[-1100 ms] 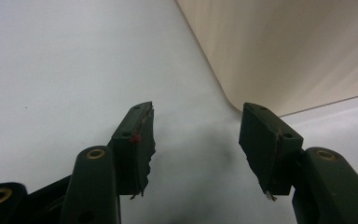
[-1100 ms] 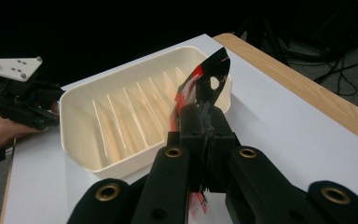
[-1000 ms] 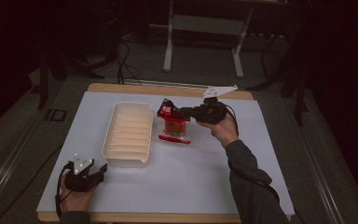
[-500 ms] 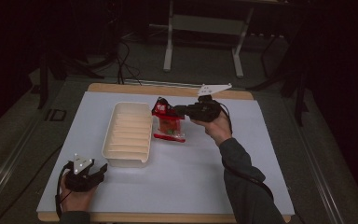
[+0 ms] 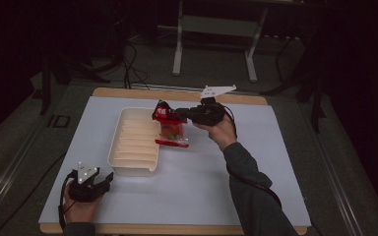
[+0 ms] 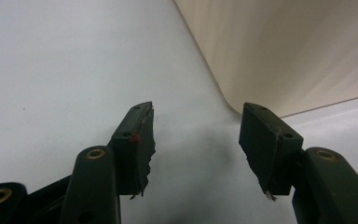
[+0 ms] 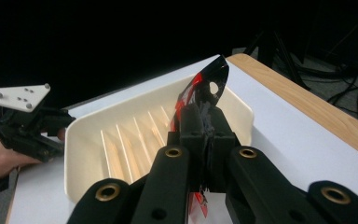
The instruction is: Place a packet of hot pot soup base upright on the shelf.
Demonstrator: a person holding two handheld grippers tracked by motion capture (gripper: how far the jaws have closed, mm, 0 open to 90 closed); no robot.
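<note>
Red snack bag hangs just right of the white tray.
Right gripper pinches its top edge; left gripper sits unclenched, lower left.

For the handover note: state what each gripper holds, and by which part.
The right gripper is shut on the red packet, pinching its top edge by the hang hole. The left gripper is open and holds nothing.
</note>
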